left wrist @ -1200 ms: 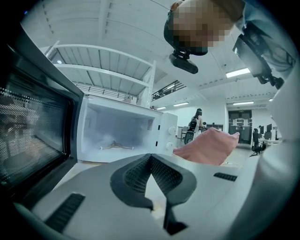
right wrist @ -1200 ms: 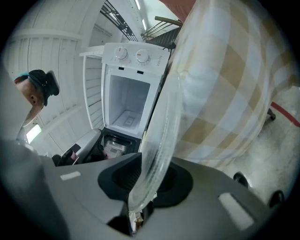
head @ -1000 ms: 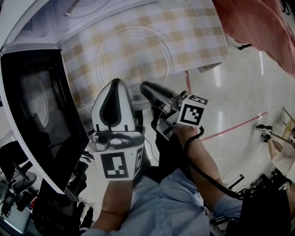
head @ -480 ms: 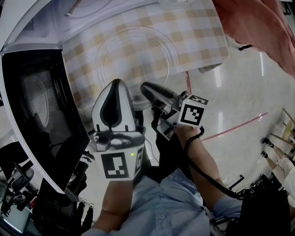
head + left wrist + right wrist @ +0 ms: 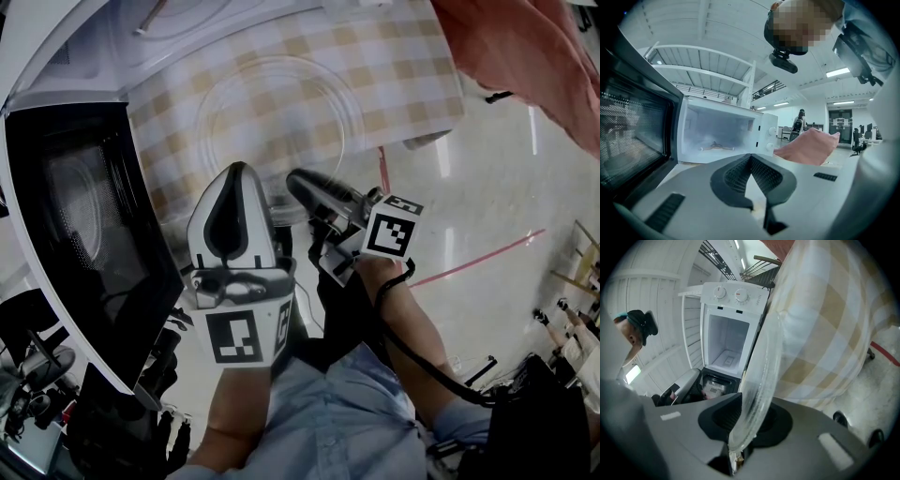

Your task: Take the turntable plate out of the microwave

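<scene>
The clear glass turntable plate (image 5: pixel 277 112) lies flat over the checked tablecloth (image 5: pixel 412 84), outside the microwave. I cannot tell whether it rests on the cloth. My right gripper (image 5: pixel 294 180) is shut on its near rim. In the right gripper view the plate's edge (image 5: pixel 761 366) runs up from between the dark pads. My left gripper (image 5: pixel 236 169) hovers just left of the plate at the table's near edge, jaws together and empty, pointing at the open microwave (image 5: pixel 717 133). Only the roller ring (image 5: pixel 715 147) lies in its cavity.
The microwave's door (image 5: pixel 84 234) hangs open at the left, close beside my left gripper. A salmon cloth (image 5: pixel 525 56) is draped at the upper right, and also shows in the left gripper view (image 5: pixel 806 147). The floor (image 5: pixel 487 234) with red tape lines lies to the right.
</scene>
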A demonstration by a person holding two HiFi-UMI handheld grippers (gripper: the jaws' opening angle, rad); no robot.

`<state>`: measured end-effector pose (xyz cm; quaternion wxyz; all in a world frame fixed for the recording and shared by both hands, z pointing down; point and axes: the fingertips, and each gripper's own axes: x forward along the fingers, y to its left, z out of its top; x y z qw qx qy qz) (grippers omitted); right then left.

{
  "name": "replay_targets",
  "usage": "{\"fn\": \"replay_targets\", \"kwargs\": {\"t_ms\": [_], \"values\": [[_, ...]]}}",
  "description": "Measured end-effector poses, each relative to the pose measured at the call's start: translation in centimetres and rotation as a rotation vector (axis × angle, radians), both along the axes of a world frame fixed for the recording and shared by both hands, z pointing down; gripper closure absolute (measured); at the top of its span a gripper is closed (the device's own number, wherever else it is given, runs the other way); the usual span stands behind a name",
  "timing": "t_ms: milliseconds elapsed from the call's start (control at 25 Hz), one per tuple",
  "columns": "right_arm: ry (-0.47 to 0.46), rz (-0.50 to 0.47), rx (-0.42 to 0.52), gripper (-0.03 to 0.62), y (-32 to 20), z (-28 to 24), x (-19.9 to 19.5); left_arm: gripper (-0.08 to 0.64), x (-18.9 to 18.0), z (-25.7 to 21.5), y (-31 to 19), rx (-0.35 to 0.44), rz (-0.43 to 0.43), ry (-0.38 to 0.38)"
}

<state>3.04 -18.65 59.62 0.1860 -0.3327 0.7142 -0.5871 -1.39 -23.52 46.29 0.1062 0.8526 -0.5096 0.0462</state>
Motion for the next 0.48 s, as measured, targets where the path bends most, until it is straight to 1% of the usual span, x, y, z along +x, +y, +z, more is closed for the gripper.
{"fn": "replay_targets", "kwargs": {"t_ms": [480], "values": [[-0.001,0.004,0.004,0.531,-0.02,0.01,0.05,0.554,0.2,0.11,0.06,-0.005,0.005,0.005]]}}
